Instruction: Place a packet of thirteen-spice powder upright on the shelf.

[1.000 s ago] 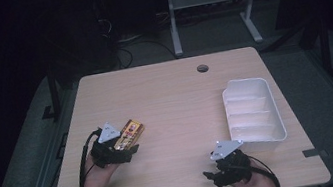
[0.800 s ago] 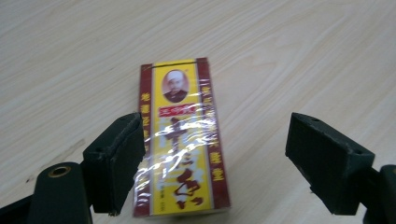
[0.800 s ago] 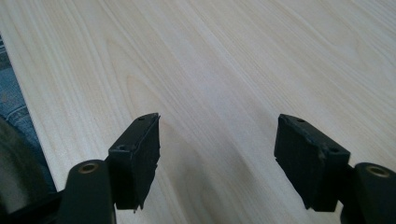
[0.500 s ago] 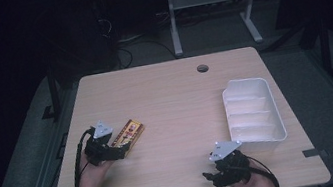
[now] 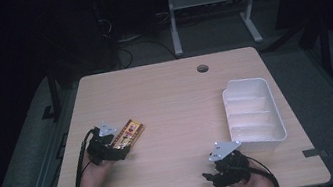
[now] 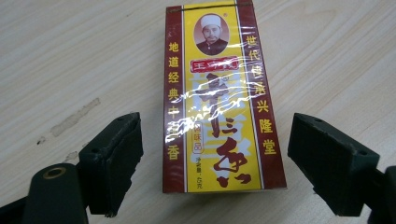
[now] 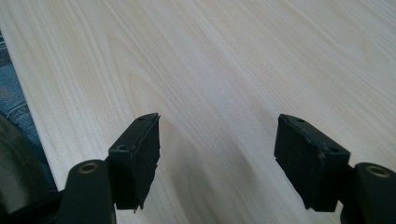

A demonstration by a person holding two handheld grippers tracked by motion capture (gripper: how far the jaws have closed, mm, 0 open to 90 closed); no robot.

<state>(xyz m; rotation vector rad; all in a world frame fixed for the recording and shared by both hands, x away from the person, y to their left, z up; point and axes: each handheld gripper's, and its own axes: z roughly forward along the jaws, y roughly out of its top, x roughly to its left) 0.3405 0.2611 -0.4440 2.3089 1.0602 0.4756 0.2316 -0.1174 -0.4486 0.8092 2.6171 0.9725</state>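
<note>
1. The left hand-held gripper [image 5: 119,151] is sitting near the desk's [image 5: 176,102] left edge, at about eight o'clock from the desk's middle, with a person's hand holding it from below in the high view.
2. In the left gripper view its jaws are standing released, one on each side of the near end of a red and yellow packet [image 6: 217,93], and a gap is showing between each pad and the packet's edges.
3. The packet [image 5: 128,133] is lying flat on the desk, wrapped in shiny film, printed with yellow Chinese characters and a small portrait at its far end; in the high view it is running toward one o'clock from the left hand-held gripper.
4. Faint pale smears are showing on the wood at about nine o'clock from the packet in the left gripper view.
5. The right hand-held gripper [image 5: 213,178] is resting near the desk's front edge, at about five o'clock from the desk's middle, pointing toward nine o'clock.
6. In the right gripper view its jaws are standing wide and released over bare wood [image 7: 224,70].
7. A white divided tray [image 5: 276,121] is sitting at about one o'clock from the right hand-held gripper, near the desk's right edge, well apart from the packet.
</note>
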